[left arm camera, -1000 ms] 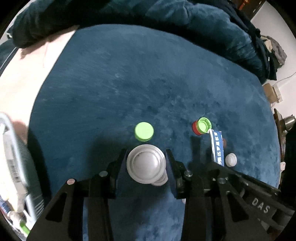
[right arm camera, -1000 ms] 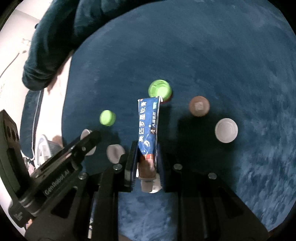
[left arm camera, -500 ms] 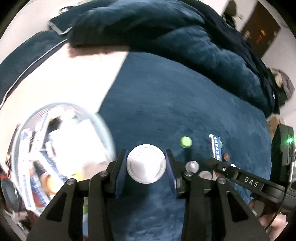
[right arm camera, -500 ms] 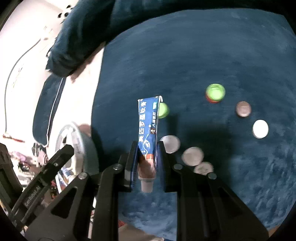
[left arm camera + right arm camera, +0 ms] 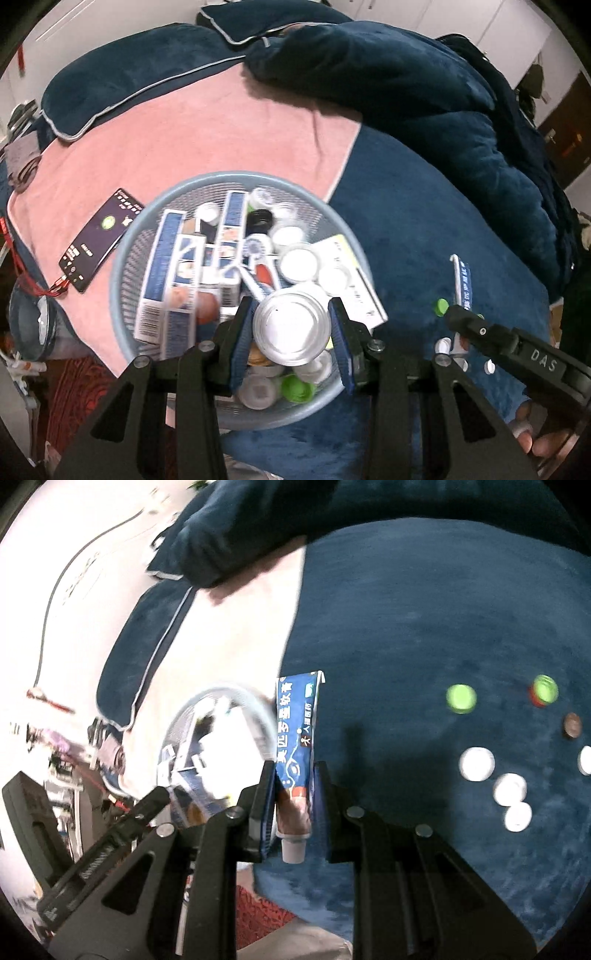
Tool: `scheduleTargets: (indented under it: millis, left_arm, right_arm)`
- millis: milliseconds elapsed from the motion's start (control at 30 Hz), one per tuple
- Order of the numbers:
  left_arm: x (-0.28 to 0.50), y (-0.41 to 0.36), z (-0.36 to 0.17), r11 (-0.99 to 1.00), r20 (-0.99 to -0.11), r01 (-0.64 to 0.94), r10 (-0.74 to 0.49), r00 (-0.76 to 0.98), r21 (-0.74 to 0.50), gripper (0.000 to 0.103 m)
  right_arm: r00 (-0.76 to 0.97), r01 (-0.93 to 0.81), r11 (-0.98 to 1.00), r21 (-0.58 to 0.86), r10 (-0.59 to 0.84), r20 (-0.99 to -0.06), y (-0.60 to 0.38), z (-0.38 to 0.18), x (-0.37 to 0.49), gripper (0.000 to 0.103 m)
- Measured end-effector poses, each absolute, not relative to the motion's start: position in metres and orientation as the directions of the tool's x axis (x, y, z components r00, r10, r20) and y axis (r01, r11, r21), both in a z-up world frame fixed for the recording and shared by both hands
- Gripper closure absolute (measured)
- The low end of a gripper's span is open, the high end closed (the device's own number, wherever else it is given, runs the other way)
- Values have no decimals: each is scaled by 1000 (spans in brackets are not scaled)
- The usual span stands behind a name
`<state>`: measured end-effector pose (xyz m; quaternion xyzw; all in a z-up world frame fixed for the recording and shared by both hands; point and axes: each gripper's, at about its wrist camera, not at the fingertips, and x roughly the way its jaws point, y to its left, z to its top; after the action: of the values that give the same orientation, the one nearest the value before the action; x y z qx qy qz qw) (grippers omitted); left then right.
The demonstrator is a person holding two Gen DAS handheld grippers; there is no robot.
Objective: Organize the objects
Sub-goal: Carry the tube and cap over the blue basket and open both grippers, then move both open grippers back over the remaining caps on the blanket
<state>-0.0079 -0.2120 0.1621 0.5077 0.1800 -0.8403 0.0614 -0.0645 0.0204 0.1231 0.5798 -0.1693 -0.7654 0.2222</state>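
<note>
Left wrist view: the left gripper has its jaws closed part-way on a round white plastic lid, the blue pads pressing its rim on both sides. The lid hangs directly above the pale blue mesh basket, over the near part of its contents, which are blue-and-white cartons, other white caps and a green cap. The basket sits where the pink towel meets the dark blue plush bedcover, close to the bed's near edge.

Right wrist view: the right gripper is clamped fully onto a blue-printed soft toothpaste tube, gripped low near its white cap end, with the flat crimped tail standing up beyond the fingertips. The tube is above the bedcover just beside the basket's rim, not yet over it.

I judge the lid to be light, stiff and somewhat slippery, best held across its rim as it is now. The tube looks light and squashy; holding near the firmer shoulder seems wise, since squeezing the middle could deform it. Several loose caps lie on the bedcover towards its far right, well apart from both grippers.
</note>
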Motion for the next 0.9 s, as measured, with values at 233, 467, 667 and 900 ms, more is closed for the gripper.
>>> scheduleTargets:
  millis: [233, 467, 667, 900]
  left_arm:
    - [-9, -226, 156, -919, -880, 312, 72, -469, -242, 62]
    - [-11, -231, 156, -917, -879, 320, 63, -472, -237, 62]
    - [-7, -238, 162, -915, -866, 331, 37, -499, -230, 19]
    - [-4, -242, 171, -926, -858, 357, -83, -506, -121, 1]
  right_arm:
    - [-162, 243, -820, 519, -562, -811, -33, 119, -59, 83]
    - [-142, 270, -789, 551, -599, -788, -56, 119, -64, 83]
    - [-86, 209, -676, 707, -733, -675, -55, 109, -73, 70]
    - [-184, 193, -776, 601, -630, -754, -34, 117, -71, 3]
